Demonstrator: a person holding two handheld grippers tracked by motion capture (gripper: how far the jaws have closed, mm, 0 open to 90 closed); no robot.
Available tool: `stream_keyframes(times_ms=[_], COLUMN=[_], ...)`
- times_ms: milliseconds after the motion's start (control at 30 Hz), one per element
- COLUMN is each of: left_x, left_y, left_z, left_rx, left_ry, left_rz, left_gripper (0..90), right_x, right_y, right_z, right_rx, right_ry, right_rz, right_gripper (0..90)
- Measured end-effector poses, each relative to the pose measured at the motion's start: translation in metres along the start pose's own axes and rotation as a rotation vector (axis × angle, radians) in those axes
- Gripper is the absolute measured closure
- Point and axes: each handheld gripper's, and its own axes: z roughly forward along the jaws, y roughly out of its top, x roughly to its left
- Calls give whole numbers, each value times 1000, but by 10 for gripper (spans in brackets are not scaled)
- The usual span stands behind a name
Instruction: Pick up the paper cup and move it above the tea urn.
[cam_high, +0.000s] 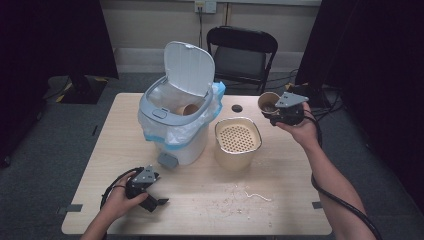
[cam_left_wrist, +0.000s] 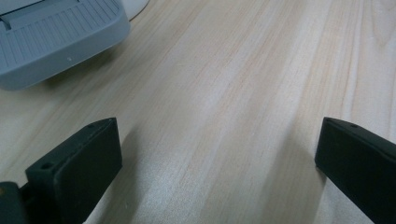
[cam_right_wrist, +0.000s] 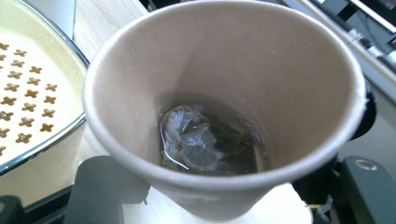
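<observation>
The right gripper (cam_high: 274, 111) has its fingers clamped on a paper cup (cam_high: 268, 102), held tilted at 2 o'clock of the strainer pot (cam_high: 238, 141). The tea bag (cam_right_wrist: 196, 137) and liquid are not yet poured out. One cup (cam_high: 189, 108) already lies in the bin (cam_high: 175, 125). The left gripper (cam_high: 152, 200) rests on the bench (cam_high: 210, 200), fingers apart.

A: Paper cup (cam_right_wrist: 224, 93) bottom is cut off by the frame edge; its wall hides the right gripper (cam_right_wrist: 233, 196) pads. Contact unclear.
B: Second cup (cam_high: 189, 108) in the bin (cam_high: 172, 125): mostly hidden behind the rim. Crumbs (cam_high: 235, 200) near the bin too small to identify.
</observation>
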Motion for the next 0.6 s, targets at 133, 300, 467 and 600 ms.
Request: stream_keyframes(times_ms=[133,300,467,600], left_x=[0,0,0,0], left_y=[0,0,0,0], left_z=[0,0,0,0], left_rx=[-1,-1,-1,0], left_ry=[4,-1,-2,1], left_rz=[1,1,0,0], left_gripper=[0,0,0,0], right_x=[1,3,5,6], right_y=[6,13,21,27], right_z=[-2,-4,-7,-10], right_rx=[-3,-6,3,-2], right_ry=[-23,-59,-109,-108], right_rz=[-47,-122,-222,-245], right_gripper=[351,352,352,352])
